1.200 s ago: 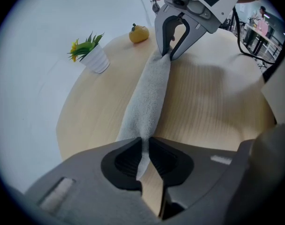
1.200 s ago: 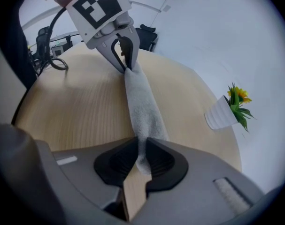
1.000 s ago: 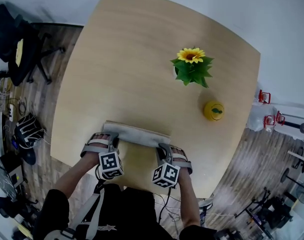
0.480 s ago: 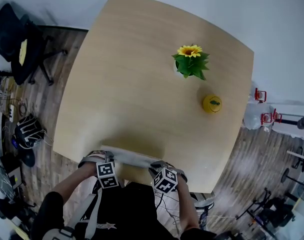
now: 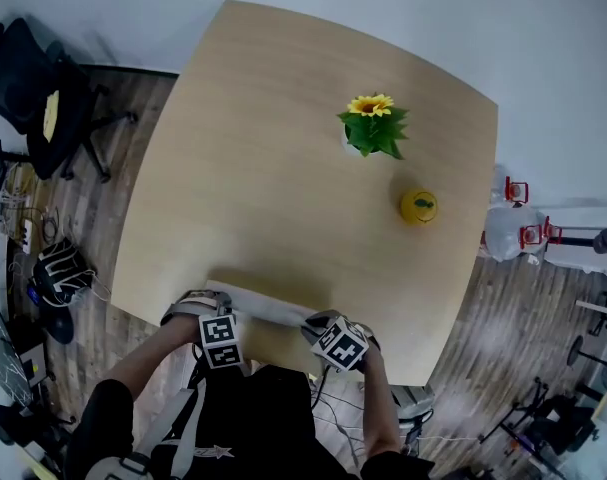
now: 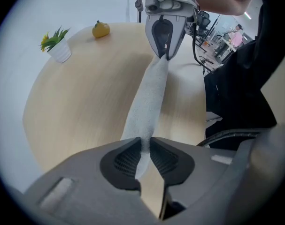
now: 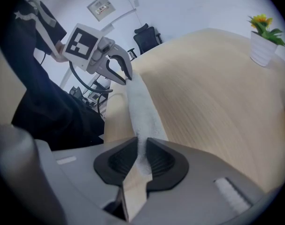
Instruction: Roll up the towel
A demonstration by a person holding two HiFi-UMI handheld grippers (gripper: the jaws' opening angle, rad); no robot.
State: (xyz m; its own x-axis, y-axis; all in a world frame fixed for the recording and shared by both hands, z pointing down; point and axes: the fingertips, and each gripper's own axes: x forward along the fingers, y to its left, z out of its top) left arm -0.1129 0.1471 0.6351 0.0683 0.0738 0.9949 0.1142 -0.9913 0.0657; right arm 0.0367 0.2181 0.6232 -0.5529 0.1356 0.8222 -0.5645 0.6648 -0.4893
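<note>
At the near edge of the table [image 5: 283, 168], the left gripper [image 6: 144, 146] pinches one end of the grey towel [image 5: 273, 309], its jaws just eased slightly wider; the right gripper [image 7: 143, 146] nips the other end, nearly closed; the towel spans between them as a narrow strip; farther off stand a potted sunflower [image 5: 371, 128] and a yellow ornament [image 5: 419, 206].

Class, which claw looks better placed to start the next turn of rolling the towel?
Left, only slightly. Both the left claw and right claw pinch an end of the towel, jaws having just eased open a little. The left sits squarely over its end; the right is tilted.
</note>
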